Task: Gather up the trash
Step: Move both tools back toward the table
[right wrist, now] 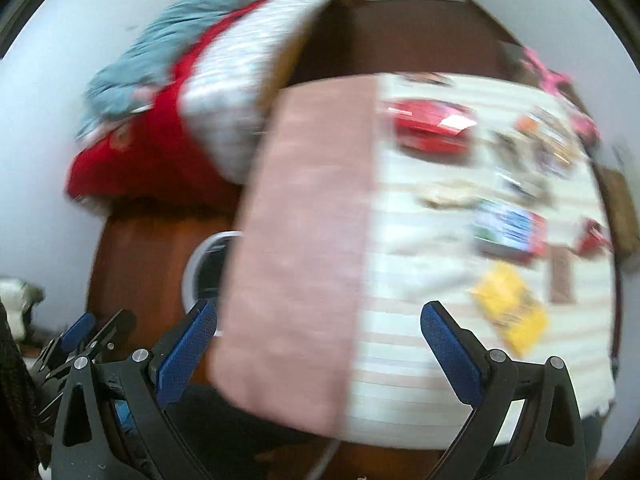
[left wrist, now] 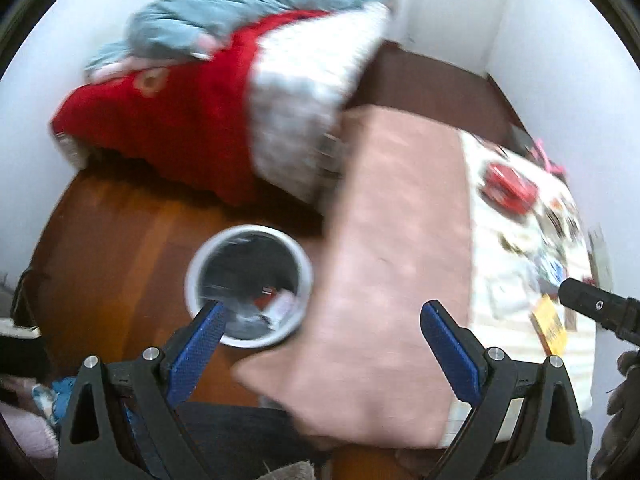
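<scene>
A white round bin (left wrist: 248,286) stands on the wooden floor and holds some wrappers; its rim also shows in the right wrist view (right wrist: 208,268). My left gripper (left wrist: 322,312) is open and empty above and just right of the bin. My right gripper (right wrist: 318,312) is open and empty over the table edge. Trash lies on the striped tablecloth (right wrist: 408,280): a red packet (right wrist: 434,128), a yellow wrapper (right wrist: 510,308), a blue and red packet (right wrist: 508,232) and several smaller wrappers. The left gripper's fingertips (right wrist: 80,330) show at lower left of the right view.
A pink cloth (left wrist: 392,264) hangs over the table's left side next to the bin. A pile of red, grey and blue bedding (left wrist: 224,92) lies behind. White walls close the space. Both views are blurred.
</scene>
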{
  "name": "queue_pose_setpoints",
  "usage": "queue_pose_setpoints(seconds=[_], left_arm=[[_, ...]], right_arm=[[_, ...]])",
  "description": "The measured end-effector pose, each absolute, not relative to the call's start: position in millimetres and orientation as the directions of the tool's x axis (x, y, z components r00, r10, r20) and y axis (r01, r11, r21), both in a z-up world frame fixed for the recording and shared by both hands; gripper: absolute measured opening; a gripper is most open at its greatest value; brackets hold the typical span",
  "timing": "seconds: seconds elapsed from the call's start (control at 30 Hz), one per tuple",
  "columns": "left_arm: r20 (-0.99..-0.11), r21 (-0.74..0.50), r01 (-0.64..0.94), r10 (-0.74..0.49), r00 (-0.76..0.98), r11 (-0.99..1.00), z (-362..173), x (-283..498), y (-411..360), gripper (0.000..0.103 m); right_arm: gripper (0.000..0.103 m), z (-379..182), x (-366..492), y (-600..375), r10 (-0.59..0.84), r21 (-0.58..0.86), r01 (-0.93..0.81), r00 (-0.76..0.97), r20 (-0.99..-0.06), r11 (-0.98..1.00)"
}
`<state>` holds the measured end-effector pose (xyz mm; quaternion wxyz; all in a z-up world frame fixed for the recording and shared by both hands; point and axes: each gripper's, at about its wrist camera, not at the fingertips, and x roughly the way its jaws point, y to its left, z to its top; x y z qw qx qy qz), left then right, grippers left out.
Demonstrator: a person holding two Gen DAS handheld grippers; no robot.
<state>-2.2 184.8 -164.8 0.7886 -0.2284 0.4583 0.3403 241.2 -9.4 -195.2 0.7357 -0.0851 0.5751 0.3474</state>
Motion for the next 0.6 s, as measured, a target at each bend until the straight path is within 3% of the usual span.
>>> queue_pose_setpoints(seconds=[0.23, 0.43, 0.6], left_arm=[[-0.906, 0.079, -0.576, 0.300, 0.299, 0.813, -213, 102, 122, 0.099], [-0.918, 0.188, -0.427, 0.313, 0.244, 0.885, -247, 149, 97, 0.099], [-0.924, 0.195, -0.331, 0.286, 0.253, 0.923, -253, 173, 90, 0.099]], right_arm=[[0.101, -270, 320, -73, 0.203, 0.109, -0.583, 0.098, -0.974, 0.805], [0.088, -317, 332, -67, 0.120, 0.057, -0.679, 0.046, -0.992, 0.732], [0.071, -326, 336, -68, 0.123, 0.060, -0.692, 0.042, -0.991, 0.720]])
